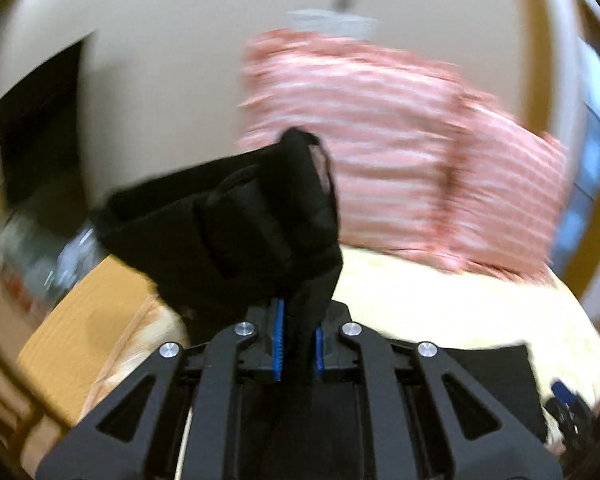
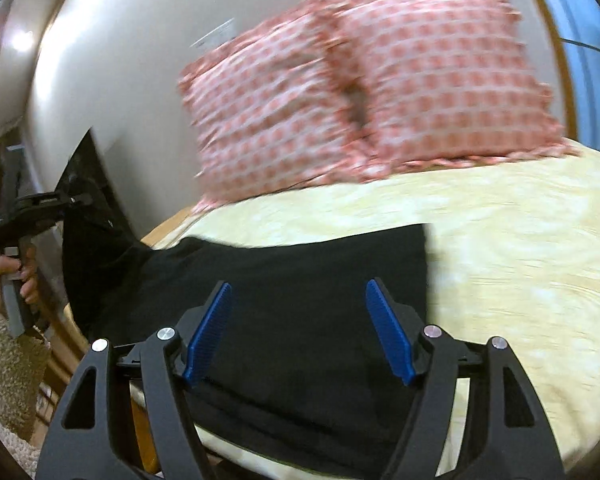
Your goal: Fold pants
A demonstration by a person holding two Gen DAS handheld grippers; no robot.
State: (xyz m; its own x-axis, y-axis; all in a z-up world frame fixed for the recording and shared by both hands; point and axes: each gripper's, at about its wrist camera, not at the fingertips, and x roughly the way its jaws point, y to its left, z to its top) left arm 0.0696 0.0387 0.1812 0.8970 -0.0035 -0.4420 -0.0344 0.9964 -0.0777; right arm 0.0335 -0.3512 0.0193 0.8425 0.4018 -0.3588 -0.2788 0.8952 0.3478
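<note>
Item: black pants (image 2: pixel 292 280). The greater part is laid flat on a pale yellow bedspread (image 2: pixel 520 248); one end is lifted off the bed at the left side and bunched in the air, as seen in the left wrist view (image 1: pixel 236 216).

Item: left gripper (image 1: pixel 298 344). The blue pads (image 1: pixel 278 340) are drawn close together and black cloth of the pants is clamped between them, with a thick fold of fabric rising above the fingertips. In the right wrist view the same tool (image 2: pixel 40 208) is seen at the far left, held by a hand (image 2: pixel 4 276) in a fleecy sleeve, with the pants hanging from it.

Item: right gripper (image 2: pixel 300 328). The jaws are spread wide, nothing is held between the blue pads (image 2: pixel 208 332), and the tool is poised over the flat part of the pants; whether cloth is touched cannot be told.

Item: two pink-and-white patterned pillows (image 2: pixel 360 92). They are propped side by side at the head of the bed against a cream wall (image 2: pixel 132 60); both views are blurred, so the pattern is probably a check.

Item: wooden bed frame (image 1: pixel 84 320), visible beside the bedspread at lower left.
</note>
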